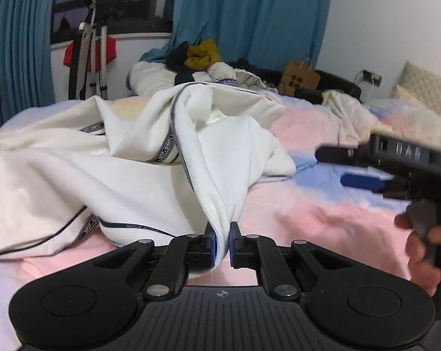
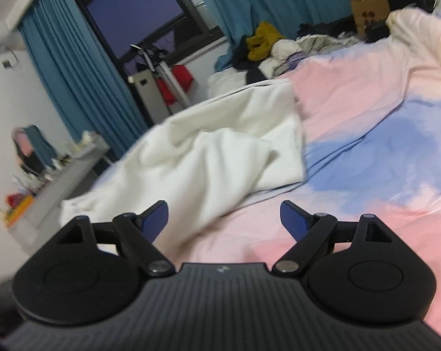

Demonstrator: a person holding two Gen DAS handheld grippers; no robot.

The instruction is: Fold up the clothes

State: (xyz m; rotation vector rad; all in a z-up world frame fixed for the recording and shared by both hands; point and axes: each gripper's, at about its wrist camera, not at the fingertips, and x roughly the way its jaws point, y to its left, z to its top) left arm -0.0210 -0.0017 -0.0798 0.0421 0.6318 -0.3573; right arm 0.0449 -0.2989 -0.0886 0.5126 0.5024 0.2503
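A white garment [image 1: 118, 169] with dark lettered trim lies crumpled on the pink and blue bedsheet [image 1: 323, 210]. My left gripper [image 1: 222, 242] is shut on a fold of this garment and lifts it off the bed. My right gripper [image 2: 223, 219] is open and empty, held above the sheet, with the white garment [image 2: 214, 152] ahead and to its left. In the left wrist view the right gripper [image 1: 334, 163] shows at the right, held by a hand, apart from the garment.
A heap of other clothes [image 1: 203, 55] lies at the far end of the bed, beside a brown paper bag [image 1: 302, 77]. Blue curtains [image 1: 249, 14] and a window stand behind. A shelf of small items [image 2: 59, 169] stands left of the bed.
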